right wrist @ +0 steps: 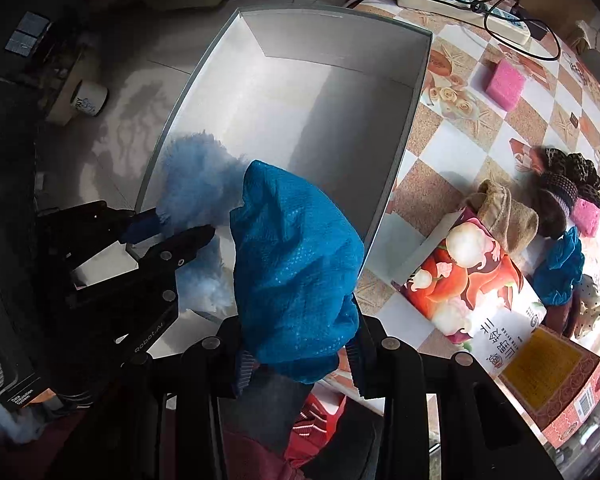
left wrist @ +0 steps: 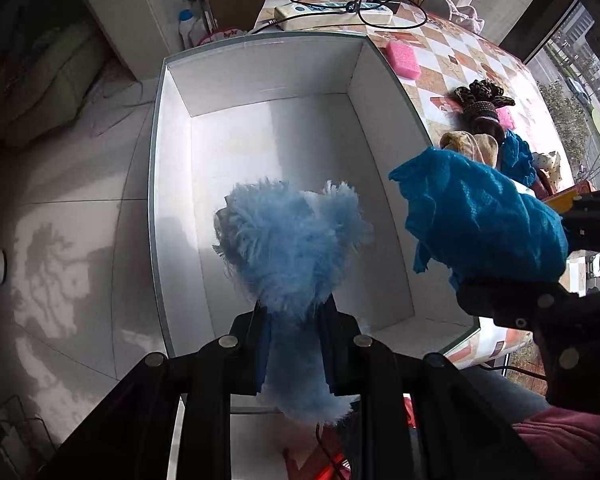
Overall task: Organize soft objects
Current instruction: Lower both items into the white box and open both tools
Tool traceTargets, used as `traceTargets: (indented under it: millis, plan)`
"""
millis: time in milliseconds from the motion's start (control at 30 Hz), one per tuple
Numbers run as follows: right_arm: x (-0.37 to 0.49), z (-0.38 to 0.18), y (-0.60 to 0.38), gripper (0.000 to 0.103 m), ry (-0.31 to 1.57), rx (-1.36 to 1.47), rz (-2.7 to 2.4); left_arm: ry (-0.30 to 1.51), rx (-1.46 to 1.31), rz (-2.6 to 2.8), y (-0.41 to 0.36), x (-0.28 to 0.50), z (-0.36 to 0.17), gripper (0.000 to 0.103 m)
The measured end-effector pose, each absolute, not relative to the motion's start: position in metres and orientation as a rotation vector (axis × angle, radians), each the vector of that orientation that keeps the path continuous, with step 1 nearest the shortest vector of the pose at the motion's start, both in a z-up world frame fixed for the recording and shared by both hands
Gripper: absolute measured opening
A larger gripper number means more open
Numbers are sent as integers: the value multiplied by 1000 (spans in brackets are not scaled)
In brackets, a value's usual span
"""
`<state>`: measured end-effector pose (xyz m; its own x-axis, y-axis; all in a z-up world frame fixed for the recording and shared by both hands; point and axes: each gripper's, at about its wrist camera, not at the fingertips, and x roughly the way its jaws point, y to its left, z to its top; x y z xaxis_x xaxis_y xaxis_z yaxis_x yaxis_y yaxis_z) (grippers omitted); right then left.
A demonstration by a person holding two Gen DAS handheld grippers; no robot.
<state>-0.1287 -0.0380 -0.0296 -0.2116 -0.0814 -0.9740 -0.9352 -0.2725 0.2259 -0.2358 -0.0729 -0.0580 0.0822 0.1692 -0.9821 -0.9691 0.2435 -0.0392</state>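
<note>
Fluffy pale-blue tuft (left wrist: 296, 244) and crinkled blue mesh cloth (right wrist: 296, 276) hang over smooth white box (left wrist: 260, 72).

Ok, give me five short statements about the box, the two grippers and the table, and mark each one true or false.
1. The left gripper is shut on a fluffy light-blue item. True.
2. The right gripper is open with nothing between its fingers. False: it holds a blue mesh cloth.
3. The white box already contains several items. False: nothing lies on its floor.
4. A pink sponge lies on the checkered tablecloth. True.
5. The power strip sits inside the box. False: it lies on the table beyond it.
</note>
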Motion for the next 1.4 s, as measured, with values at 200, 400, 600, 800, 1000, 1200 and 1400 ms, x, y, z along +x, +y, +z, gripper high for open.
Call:
traceTargets:
  millis: [200, 400, 600, 800, 1000, 1200, 1400]
  plan:
    - [-137, -39, -39, 39, 1282, -1372, 1565, 1135, -964, 1084, -72, -246, -64, 24]
    - [-133, -44, -35, 39, 1294, -1363, 1546, 1138, -970, 1078, -69, -245, -68, 26]
    - [-131, -40, -36, 40, 1298, -1362, 1551, 1136, -947, 1066, -72, -242, -65, 55]
    - [-131, -40, -35, 54, 1306, -1351, 1551, 1144, -935, 1099, -71, -243, -63, 86]
    - [-112, -32, -27, 102, 1354, -1245, 1510, 1034, -1017, 1104, -66, -257, -58, 103]
    - [-94, -30, -26, 102, 1400, -1176, 1478, 937, -1029, 1098, -60, -263, -46, 103]
    - [-83, -25, -26, 102, 1463, -1096, 1460, 877, -1094, 1003, -59, -263, -42, 103]
